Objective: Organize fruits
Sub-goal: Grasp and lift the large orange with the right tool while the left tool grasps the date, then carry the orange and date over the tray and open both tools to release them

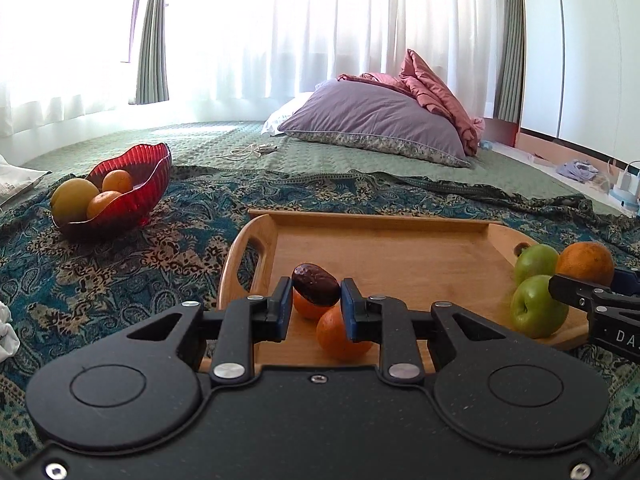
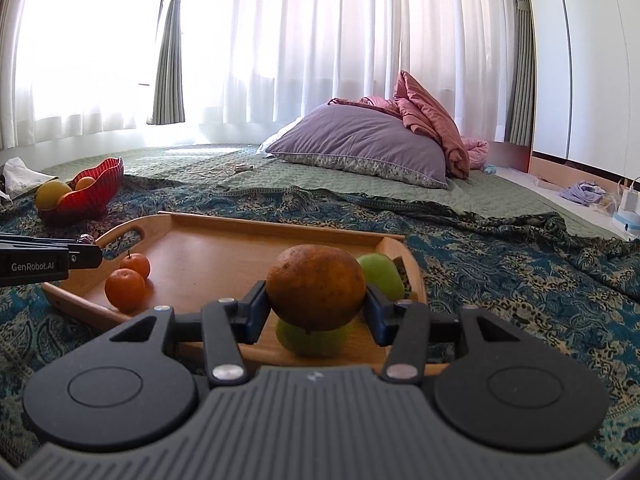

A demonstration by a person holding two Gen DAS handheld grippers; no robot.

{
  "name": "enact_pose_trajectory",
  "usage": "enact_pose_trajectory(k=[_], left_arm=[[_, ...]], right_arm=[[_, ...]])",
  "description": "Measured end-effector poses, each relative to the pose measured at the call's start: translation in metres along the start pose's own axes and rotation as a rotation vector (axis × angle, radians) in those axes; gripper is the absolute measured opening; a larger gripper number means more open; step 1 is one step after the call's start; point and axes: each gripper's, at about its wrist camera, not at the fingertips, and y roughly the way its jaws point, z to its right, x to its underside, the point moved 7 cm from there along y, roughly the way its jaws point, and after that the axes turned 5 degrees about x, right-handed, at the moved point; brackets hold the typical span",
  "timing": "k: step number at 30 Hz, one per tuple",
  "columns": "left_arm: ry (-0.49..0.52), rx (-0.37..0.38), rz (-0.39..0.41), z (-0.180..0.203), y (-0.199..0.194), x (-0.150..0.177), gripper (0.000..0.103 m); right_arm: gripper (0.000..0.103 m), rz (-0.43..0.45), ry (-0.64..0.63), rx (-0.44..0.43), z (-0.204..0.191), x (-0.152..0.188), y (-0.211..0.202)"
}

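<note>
While both hands hovered above the tray [image 1: 384,224], each gripper had fruit. The left gripper [image 1: 315,305] was clamped nearly closed on a date [image 1: 315,289], dark and wrinkled, gripped across its long ends over two tangerines [image 2: 127,280] at the tray's seven o'clock corner. It looked light and soft; I judged a hard squeeze would bruise it. The right gripper [image 2: 316,307] stood partly open, pads pressed to the sides of an orange [image 2: 316,286] above two apples [image 2: 380,276] at four o'clock. Heavier, firm and round, it seemed best held across its widest middle, or it could roll out. A red bowl [image 1: 136,196] with more fruit sat at ten o'clock.
</note>
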Motion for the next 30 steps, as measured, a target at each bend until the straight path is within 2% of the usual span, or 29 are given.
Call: enact_pose_trajectory(k=[6,13,19,30], left_arm=[[0.003,0.021,-0.021,-0.007,0.022,-0.019,0.024],[-0.058,0.024,-0.082,-0.025,0.052,-0.030,0.024],[-0.072,0.024,-0.127,-0.032,0.072,-0.028,0.024],[-0.047,0.040,-0.185,-0.022,0.092,-0.016,0.024]], right_arm=[[0.054,-0.011,-0.015,-0.009,-0.006,-0.017,0.023],[0.053,-0.107,-0.022,-0.029,-0.011,-0.026,0.058],[0.053,-0.128,-0.044,-0.052,-0.019,-0.029,0.073],[0.053,-0.136,0.007,-0.096,-0.035,-0.034,0.081]])
